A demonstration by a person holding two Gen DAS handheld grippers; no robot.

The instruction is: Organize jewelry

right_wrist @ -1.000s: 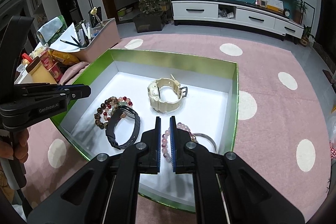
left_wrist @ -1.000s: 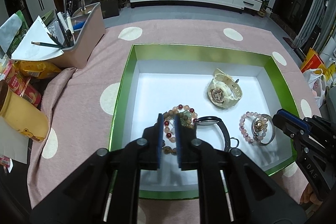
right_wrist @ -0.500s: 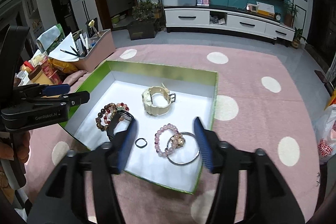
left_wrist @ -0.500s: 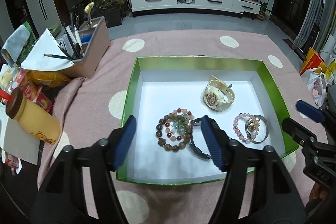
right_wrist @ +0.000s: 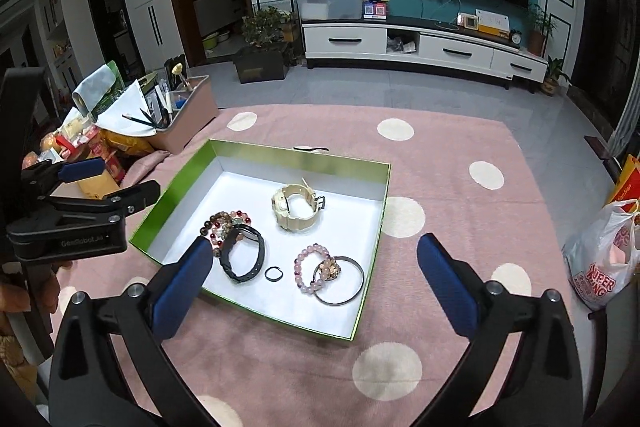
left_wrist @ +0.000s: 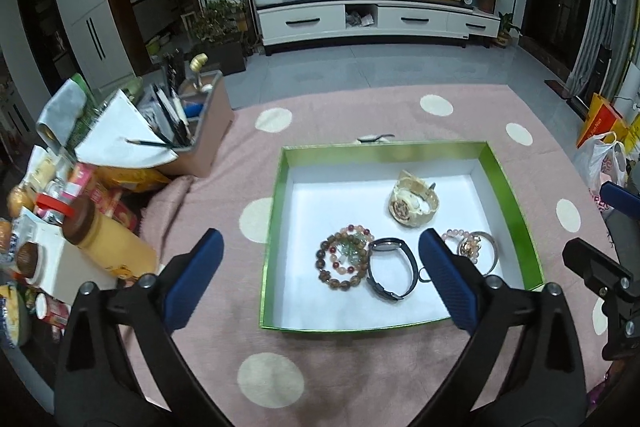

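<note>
Both tools are spread wide and hold nothing — the left tool (left_wrist: 320, 267) and the right tool (right_wrist: 316, 273) hang above the green-rimmed box (right_wrist: 372, 255) on the bench. Just ahead of the right tool lie a small black ring (right_wrist: 274, 273), a pink bead bracelet (right_wrist: 310, 269) and a silver bangle (right_wrist: 342, 281), the last two overlapping. Ahead of the left tool a black band (left_wrist: 390, 273) touches a brown bead bracelet (left_wrist: 344, 261); a cream watch (left_wrist: 414, 203) sits farther off. My worry: closing on either overlapped pair could drag its neighbour along, and the ring may slip out.
</note>
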